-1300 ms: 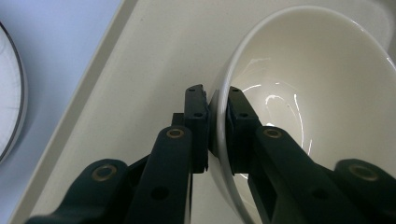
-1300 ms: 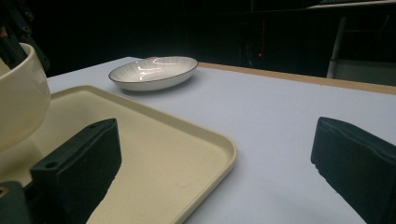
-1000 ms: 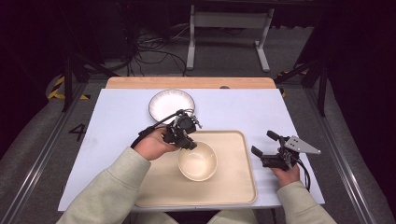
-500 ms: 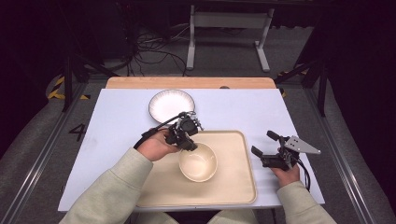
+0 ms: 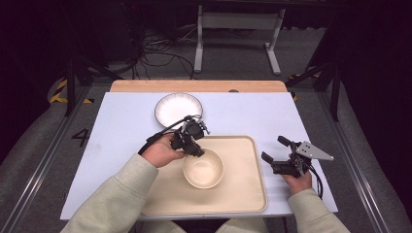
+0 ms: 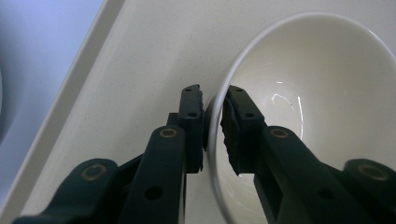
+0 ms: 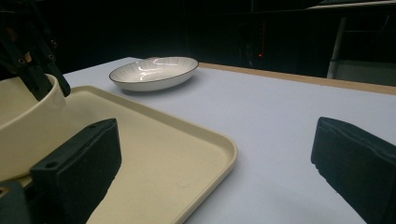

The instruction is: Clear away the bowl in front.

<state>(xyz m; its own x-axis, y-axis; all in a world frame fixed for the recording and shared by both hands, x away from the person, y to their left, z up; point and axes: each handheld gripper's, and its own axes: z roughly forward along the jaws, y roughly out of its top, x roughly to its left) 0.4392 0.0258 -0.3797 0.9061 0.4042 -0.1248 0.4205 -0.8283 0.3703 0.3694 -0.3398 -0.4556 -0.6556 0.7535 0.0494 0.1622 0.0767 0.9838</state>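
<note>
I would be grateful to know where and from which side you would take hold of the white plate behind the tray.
Grip the plate by its rim, coming from its near side. It lies flat on the table, so only the raised, flared edge gives a hand-held gripper something to close on: one jaw under the lip, one inside. The near edge seems the easiest to reach.

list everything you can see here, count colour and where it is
bowl: 1, cream, on the tray, left of its middle
tray: 1, cream, near edge of the table, in front of the person
plate: 1, white with dark rim, far side of the table, beyond the tray
table: 1, pale blue top with a wooden strip at the far edge
cables: several, black, on the floor beyond the table
left gripper: 1, black, jaws astride the bowl's rim, just opening, pads slightly off it
right gripper: 1, black with grey plate, open, beside the tray's right edge
sleeves: 2, pale green, from the bottom edge
</note>
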